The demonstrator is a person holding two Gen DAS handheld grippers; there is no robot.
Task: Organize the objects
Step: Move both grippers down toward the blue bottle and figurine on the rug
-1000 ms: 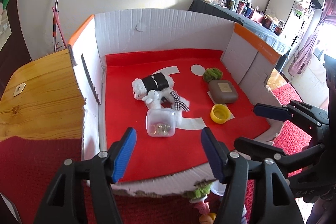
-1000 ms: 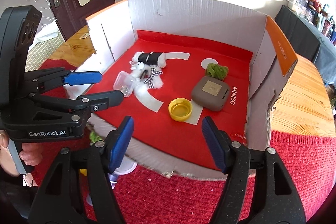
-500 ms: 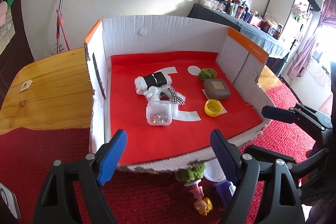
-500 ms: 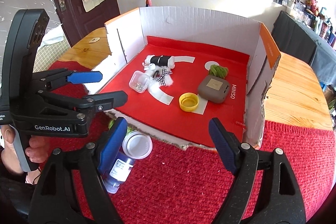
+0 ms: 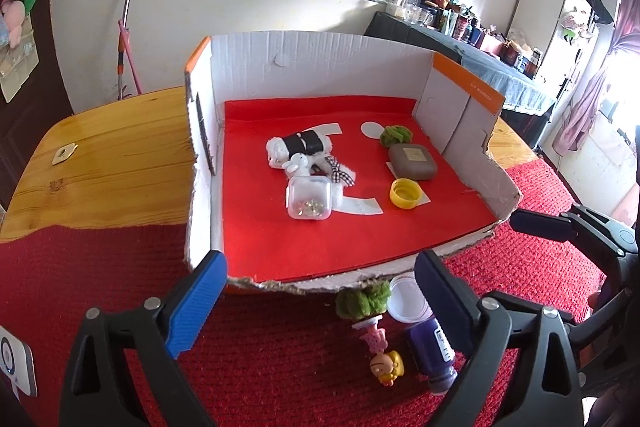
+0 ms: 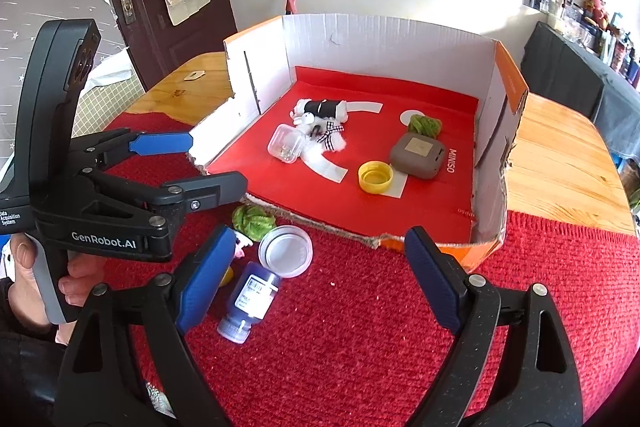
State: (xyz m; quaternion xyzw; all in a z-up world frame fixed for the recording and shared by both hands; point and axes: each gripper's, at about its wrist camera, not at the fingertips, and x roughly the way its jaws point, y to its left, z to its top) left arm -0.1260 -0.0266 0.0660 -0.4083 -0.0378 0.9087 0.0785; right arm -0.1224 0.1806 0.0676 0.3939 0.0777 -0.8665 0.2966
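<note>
So here's where I'm at with the sorting job. Both sets of tongs are empty right now: the left tongs (image 5: 316,301) and the right tongs (image 6: 320,283) have just been spreading their jaws and stand wide, nothing between the pads.

Most of the stuff looks already put away. Well ahead of both tongs, inside the cardboard box (image 5: 320,63) on its red liner, I've got the clear plastic case (image 5: 309,203), the fluffy white toy with the black band (image 5: 300,147), the yellow cap (image 5: 406,191), the grey pouch (image 5: 413,167) and a green pompom (image 5: 395,135).

What's left, I reckon, is the little cluster outside on the red worktop cloth (image 6: 380,327), just past the box's torn front edge. Between the right tongs' fingers and slightly left sit the purple bottle (image 6: 249,303), lying on its side, and the white lid (image 6: 285,251). A second green pompom (image 6: 253,221) and a small cartoon figure (image 5: 385,367) are right beside them.
</note>
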